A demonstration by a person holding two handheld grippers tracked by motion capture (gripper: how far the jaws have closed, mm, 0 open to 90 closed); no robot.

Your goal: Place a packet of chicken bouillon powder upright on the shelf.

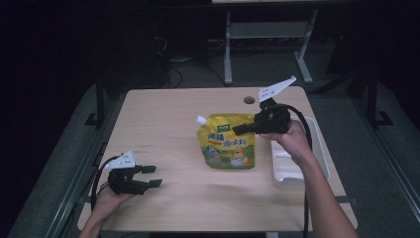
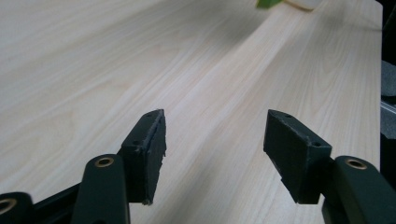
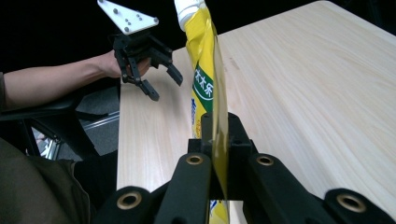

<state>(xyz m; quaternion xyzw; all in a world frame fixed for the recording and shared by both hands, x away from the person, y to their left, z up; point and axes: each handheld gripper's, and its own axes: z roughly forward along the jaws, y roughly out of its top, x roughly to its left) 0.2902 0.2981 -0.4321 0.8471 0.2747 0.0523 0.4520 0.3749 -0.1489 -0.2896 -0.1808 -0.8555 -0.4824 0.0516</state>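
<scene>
Pinching the upper right edge of a yellow spouted pouch [image 1: 227, 142], the right gripper [image 1: 247, 129] has its black jaws closed flat on the thin film, as the right gripper view makes plain: the pouch [image 3: 208, 88] rises edge-on from between the jaws with its white screw cap [image 3: 187, 8] at the top. From above, the pouch sits near the middle of the pale wooden table [image 1: 163, 119], cap toward the far left corner of the bag, printed face up; whether its lower end rests on the wood cannot be told. A white tray [image 1: 317, 148] lies just beside it at the table's right edge. Well apart, near the front left corner, the left gripper [image 1: 152, 175] waits with its jaws spread wide and nothing between them, bare wood ahead of it in the left gripper view [image 2: 215, 135].

Judging by its look, the pouch is soft, glossy and likely slippery, its contents apt to slump and shift the weight. The flat sealed edges or the stiff neck under the cap seem the surest holds; the bulging middle would probably squirm away.
</scene>
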